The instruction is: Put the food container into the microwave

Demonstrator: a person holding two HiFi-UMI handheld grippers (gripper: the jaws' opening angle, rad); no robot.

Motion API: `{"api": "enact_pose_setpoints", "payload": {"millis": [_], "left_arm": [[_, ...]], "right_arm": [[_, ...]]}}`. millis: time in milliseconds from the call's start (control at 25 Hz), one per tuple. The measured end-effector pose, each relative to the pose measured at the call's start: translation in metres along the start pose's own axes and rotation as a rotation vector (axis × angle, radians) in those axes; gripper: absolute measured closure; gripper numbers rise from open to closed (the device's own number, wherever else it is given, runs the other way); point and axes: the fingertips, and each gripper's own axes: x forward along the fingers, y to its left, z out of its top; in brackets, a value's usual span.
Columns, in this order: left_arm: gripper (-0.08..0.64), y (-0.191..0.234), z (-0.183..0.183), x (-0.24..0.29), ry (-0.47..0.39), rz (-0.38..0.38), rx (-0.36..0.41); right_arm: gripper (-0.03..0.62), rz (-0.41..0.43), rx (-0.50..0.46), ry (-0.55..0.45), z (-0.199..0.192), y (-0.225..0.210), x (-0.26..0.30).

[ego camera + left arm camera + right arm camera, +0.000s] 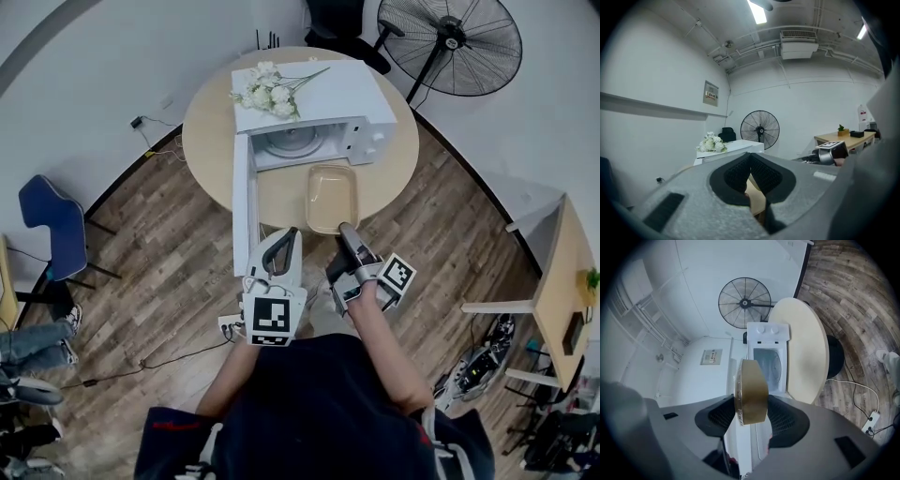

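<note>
The fan (pixel 450 45) stands on the floor beyond the bench, at the far right. A side desk (pixel 562 272) is well off to the right and a blue chair (pixel 52 225) well off to the left. The microwave (pixel 347 94) sits on the far half of the bench. Its door (pixel 244 206) is swung fully out toward the person and runs down the left side of the path to the cavity. A glass turntable (pixel 291 142) shows inside. White flowers (pixel 267 92) lie on the microwave's top, toward its left. A power strip (pixel 230 325) lies on the floor by the person's feet.

The bench (pixel 211 141) is round with a pale wood top. The floor (pixel 169 244) is dark plank, and the walls are white and curve round behind the bench.

The container (pixel 332 192), tan and rectangular, is just in front of the cavity mouth, to the right of the door, with its long side pointing inward. Whether it rests on the bench or hangs just above it is not clear.

The right tool (pixel 345 230) points level at the microwave and is rolled on its side. Its jaws are spread wide and clamped on the container's near end, with the pads pressing it from both sides. The left tool (pixel 289 234) is held just beside the door's outer edge and also points forward. Its jaw tips meet with nothing between them
</note>
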Motion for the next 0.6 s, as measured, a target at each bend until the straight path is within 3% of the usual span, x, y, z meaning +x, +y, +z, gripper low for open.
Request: {"api": "enact_pose_setpoints", "payload": {"millis": [600], "left_arm": [[0.545, 0.033, -0.003, 0.119, 0.080, 0.132, -0.027]], "right_arm": [[0.377, -0.088, 0.017, 0.150, 0.083, -0.021, 0.102]]}}
